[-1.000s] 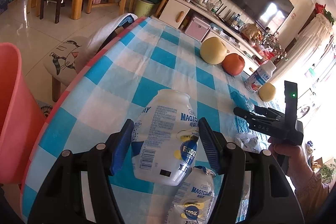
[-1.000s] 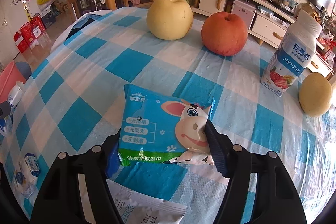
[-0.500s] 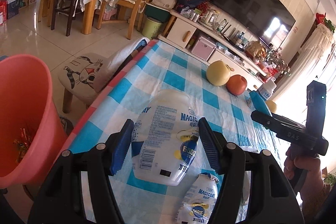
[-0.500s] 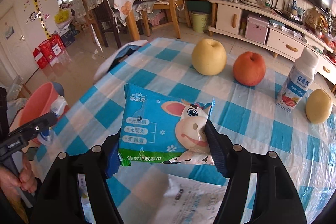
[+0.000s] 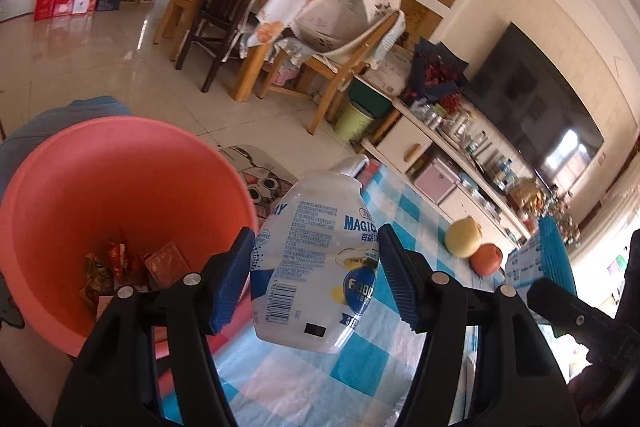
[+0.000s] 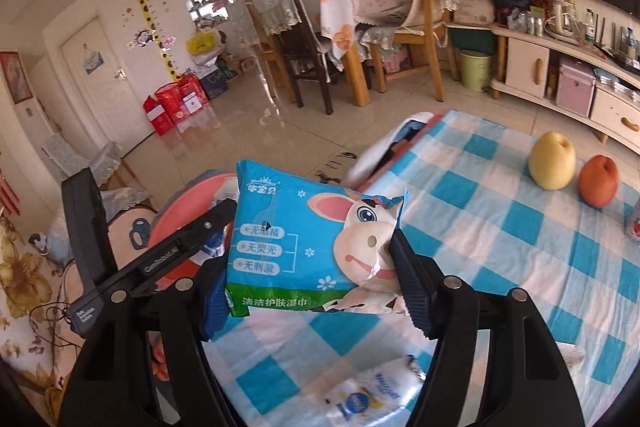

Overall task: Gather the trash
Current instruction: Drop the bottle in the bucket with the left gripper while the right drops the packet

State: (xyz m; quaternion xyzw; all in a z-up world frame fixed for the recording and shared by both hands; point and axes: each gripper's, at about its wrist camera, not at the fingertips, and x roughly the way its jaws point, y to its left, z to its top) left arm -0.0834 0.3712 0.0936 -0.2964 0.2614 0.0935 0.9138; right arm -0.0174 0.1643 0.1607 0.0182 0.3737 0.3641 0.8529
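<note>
In the left wrist view, the left gripper (image 5: 316,279) filled the lower middle of the frame, its blue pads pressed to either side of a squashed white drink bottle (image 5: 316,263), which stood upright between them, lifted clear of the blue-checked tablecloth (image 5: 360,363) below. To the left, the pink bin (image 5: 120,195) took up the lower left of the frame, with red and yellow wrappers (image 5: 128,267) lying at its bottom. A yellow pear (image 5: 463,237) and a red apple (image 5: 486,259) sat touching each other on the table at centre right. At the right edge the right gripper (image 5: 560,291) came into frame, though its jaws could not be read there.

In the right wrist view, the right gripper (image 6: 308,267) sat low in the frame, half closed on a blue wet-wipe pack (image 6: 308,247) printed with a cartoon cow, held above the table edge. The left gripper (image 6: 160,259) reached in from the lower left, over the pink bin (image 6: 180,211). Another crushed bottle (image 6: 368,395) lay on the cloth at bottom centre. The pear (image 6: 552,159) and apple (image 6: 598,181) were at upper right.
</note>
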